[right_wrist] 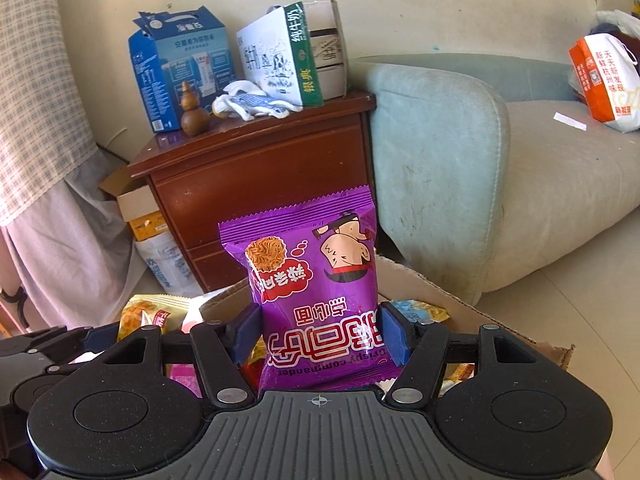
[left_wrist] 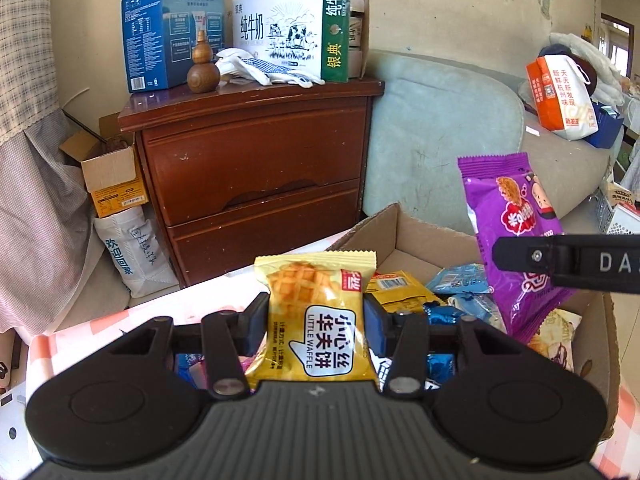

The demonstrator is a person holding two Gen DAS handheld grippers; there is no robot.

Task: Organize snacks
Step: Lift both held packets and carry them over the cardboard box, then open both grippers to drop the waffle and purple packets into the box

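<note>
My left gripper [left_wrist: 316, 320] is shut on a yellow Little Waffle packet [left_wrist: 316, 312], held upright above the near edge of a cardboard box [left_wrist: 404, 228]. In the right wrist view my right gripper [right_wrist: 320, 336] is shut on a purple crispy noodle bag [right_wrist: 312, 280], which stands upside down between the blue pads. That purple bag [left_wrist: 516, 232] also shows at the right of the left wrist view, gripped by a black finger [left_wrist: 560, 258]. The waffle packet [right_wrist: 148, 312] and the left gripper's body appear low on the left in the right wrist view. Several loose snacks [left_wrist: 452, 284] lie in the box.
A dark wooden nightstand [left_wrist: 256, 152] stands behind the box, with milk cartons [left_wrist: 292, 28], a wooden gourd [left_wrist: 203, 68] and gloves on top. A pale green sofa [right_wrist: 460, 152] fills the right, with an orange and white bag [right_wrist: 604, 80] on it. A pink checked tablecloth [left_wrist: 100, 344] lies under the box.
</note>
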